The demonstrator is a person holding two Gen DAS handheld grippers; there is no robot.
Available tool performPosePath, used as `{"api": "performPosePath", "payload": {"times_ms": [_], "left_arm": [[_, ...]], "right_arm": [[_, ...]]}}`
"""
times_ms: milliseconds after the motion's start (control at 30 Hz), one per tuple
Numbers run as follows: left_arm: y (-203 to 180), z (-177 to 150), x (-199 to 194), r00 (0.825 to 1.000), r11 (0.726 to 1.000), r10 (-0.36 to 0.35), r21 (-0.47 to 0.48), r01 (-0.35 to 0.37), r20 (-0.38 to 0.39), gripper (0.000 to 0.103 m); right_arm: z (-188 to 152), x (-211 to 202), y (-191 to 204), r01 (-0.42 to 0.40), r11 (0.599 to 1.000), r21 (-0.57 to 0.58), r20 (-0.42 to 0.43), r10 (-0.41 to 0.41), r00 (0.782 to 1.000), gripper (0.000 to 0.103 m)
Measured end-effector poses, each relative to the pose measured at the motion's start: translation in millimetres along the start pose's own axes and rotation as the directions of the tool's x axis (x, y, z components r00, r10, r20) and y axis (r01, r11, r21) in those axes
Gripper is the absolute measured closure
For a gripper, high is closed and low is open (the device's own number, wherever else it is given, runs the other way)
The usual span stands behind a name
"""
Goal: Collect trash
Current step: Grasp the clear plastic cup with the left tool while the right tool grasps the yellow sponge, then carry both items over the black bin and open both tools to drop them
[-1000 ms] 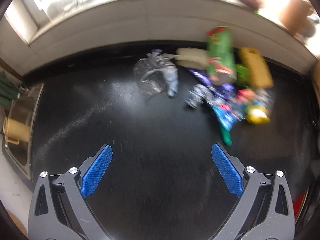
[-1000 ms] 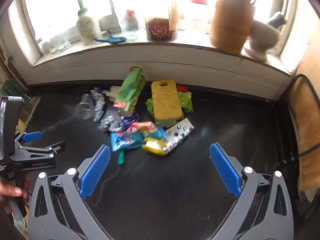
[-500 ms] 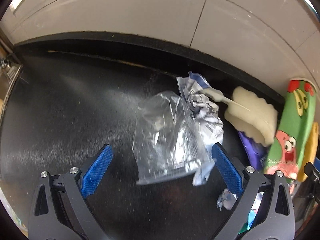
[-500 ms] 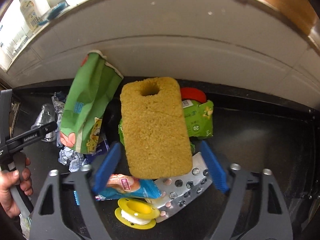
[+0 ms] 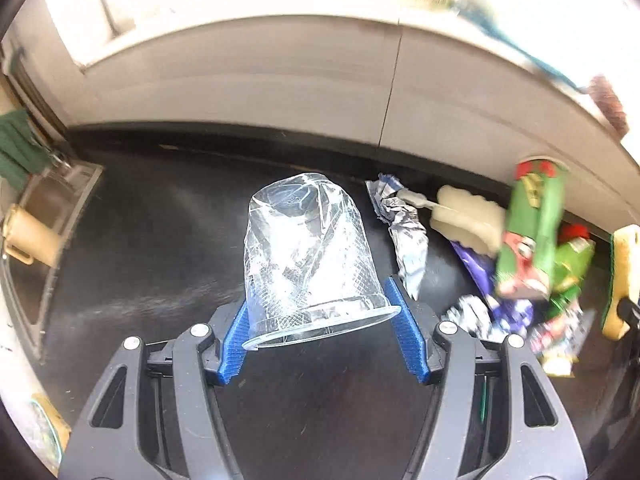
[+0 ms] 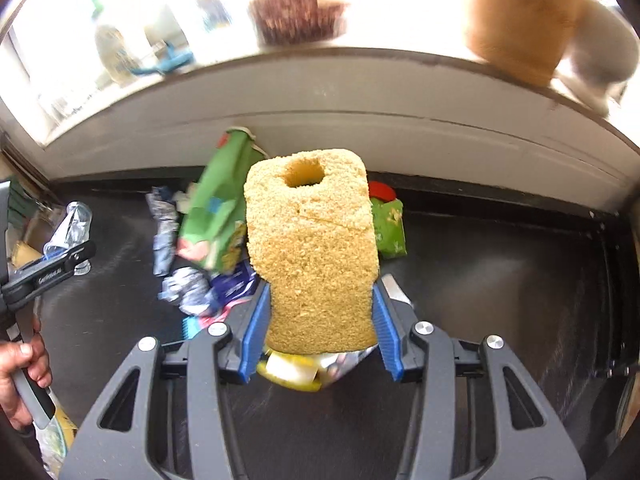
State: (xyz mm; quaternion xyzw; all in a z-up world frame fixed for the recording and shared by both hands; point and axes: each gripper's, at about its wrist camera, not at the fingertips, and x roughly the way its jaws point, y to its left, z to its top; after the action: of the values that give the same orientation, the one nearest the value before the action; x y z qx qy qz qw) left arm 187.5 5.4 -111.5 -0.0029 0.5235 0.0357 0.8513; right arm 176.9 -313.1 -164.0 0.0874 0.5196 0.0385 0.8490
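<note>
**Both grippers loaded, trash pile remaining**

The left gripper (image 5: pixel 320 328) pinches the crumpled clear plastic cup (image 5: pixel 308 256) near its rim, the widest part that the blue pads (image 5: pixel 406 338) can seat against. The right gripper (image 6: pixel 318 332) squeezes the yellow-brown rectangular sponge with a hole (image 6: pixel 314 248) at its lower end. Both items appear raised above the black countertop (image 5: pixel 160 248), probably for transfer. The green snack bag (image 6: pixel 216 208) and foil wrappers (image 5: pixel 404 236) lie by the backsplash.

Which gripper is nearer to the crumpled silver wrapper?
Left. The left gripper sits just beside the silver wrapper; the right gripper is beyond the green bag.
</note>
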Motion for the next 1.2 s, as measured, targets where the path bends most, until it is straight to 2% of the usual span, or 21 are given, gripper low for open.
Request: {"api": "performPosePath", "payload": {"times_ms": [133, 233, 333, 433, 500, 567, 600, 667, 700, 767, 833, 900, 1000, 1067, 1200], "left_arm": [[22.1, -21.1, -50.2, 0.998, 1.000, -0.009, -0.010, 0.009, 0.055, 0.041], [52.8, -53.7, -81.6, 0.994, 1.000, 0.009, -0.029, -0.006, 0.107, 0.041], [99.8, -101.3, -111.7, 0.989, 0.996, 0.061, -0.075, -0.051, 0.137, 0.041], [158.5, -160.3, -121.0, 0.988, 0.983, 0.112, -0.156, -0.095, 0.104, 0.041], [191.2, -192.0, -120.6, 0.987, 0.968, 0.144, -0.219, -0.126, 0.067, 0.041], [232.7, -242.2, -119.7, 0.982, 0.936, 0.187, -0.307, -0.174, 0.011, 0.041], [250.4, -264.7, -118.6, 0.980, 0.918, 0.201, -0.345, -0.193, -0.014, 0.041], [280.9, -302.1, -117.0, 0.973, 0.887, 0.224, -0.401, -0.228, -0.056, 0.041], [298.8, -328.1, -111.8, 0.969, 0.865, 0.231, -0.437, -0.246, -0.088, 0.041], [323.0, -365.2, -100.2, 0.966, 0.830, 0.222, -0.493, -0.260, -0.134, 0.041], [348.3, -403.5, -84.5, 0.968, 0.792, 0.197, -0.558, -0.249, -0.152, 0.041], [366.2, -429.4, -67.3, 0.970, 0.766, 0.173, -0.596, -0.240, -0.168, 0.041], [382.3, -457.9, -42.4, 0.977, 0.748, 0.135, -0.630, -0.208, -0.163, 0.041], [388.1, -468.0, -25.7, 0.980, 0.745, 0.110, -0.639, -0.191, -0.165, 0.041], [393.2, -482.9, -9.0, 0.984, 0.732, 0.080, -0.661, -0.168, -0.162, 0.040]], "right_arm": [[-15.1, -37.8, 20.9, -0.031, 0.999, -0.045, 0.035, 0.033, 0.999, 0.055], [-27.7, -62.5, 57.4, -0.079, 0.989, -0.122, 0.037, 0.084, 0.996, 0.055], [-51.2, -68.1, 116.3, -0.164, 0.962, -0.219, 0.001, 0.168, 0.986, 0.055], [-83.1, -58.6, 190.8, -0.263, 0.908, -0.327, -0.084, 0.249, 0.965, 0.055], [-111.2, -48.0, 254.6, -0.337, 0.845, -0.416, -0.160, 0.297, 0.941, 0.055], [-146.2, -45.5, 309.8, -0.417, 0.770, -0.483, -0.245, 0.338, 0.909, 0.055], [-171.7, -42.9, 346.0, -0.469, 0.712, -0.522, -0.306, 0.356, 0.883, 0.055], [-208.7, -40.0, 392.4, -0.533, 0.637, -0.557, -0.387, 0.369, 0.845, 0.055], [-233.8, -39.4, 420.0, -0.571, 0.590, -0.571, -0.440, 0.367, 0.819, 0.055], [-278.5, -35.1, 462.9, -0.615, 0.512, -0.599, -0.515, 0.342, 0.786, 0.055], [-313.8, -29.0, 495.0, -0.648, 0.461, -0.607, -0.571, 0.315, 0.759, 0.055], [-343.2, -21.2, 520.8, -0.663, 0.436, -0.608, -0.607, 0.283, 0.743, 0.055], [-380.5, -7.1, 550.2, -0.660, 0.412, -0.629, -0.629, 0.230, 0.743, 0.055], [-393.5, 2.7, 564.0, -0.655, 0.416, -0.630, -0.637, 0.205, 0.743, 0.055], [-409.1, 33.0, 594.6, -0.620, 0.408, -0.670, -0.618, 0.155, 0.771, 0.055]]}}
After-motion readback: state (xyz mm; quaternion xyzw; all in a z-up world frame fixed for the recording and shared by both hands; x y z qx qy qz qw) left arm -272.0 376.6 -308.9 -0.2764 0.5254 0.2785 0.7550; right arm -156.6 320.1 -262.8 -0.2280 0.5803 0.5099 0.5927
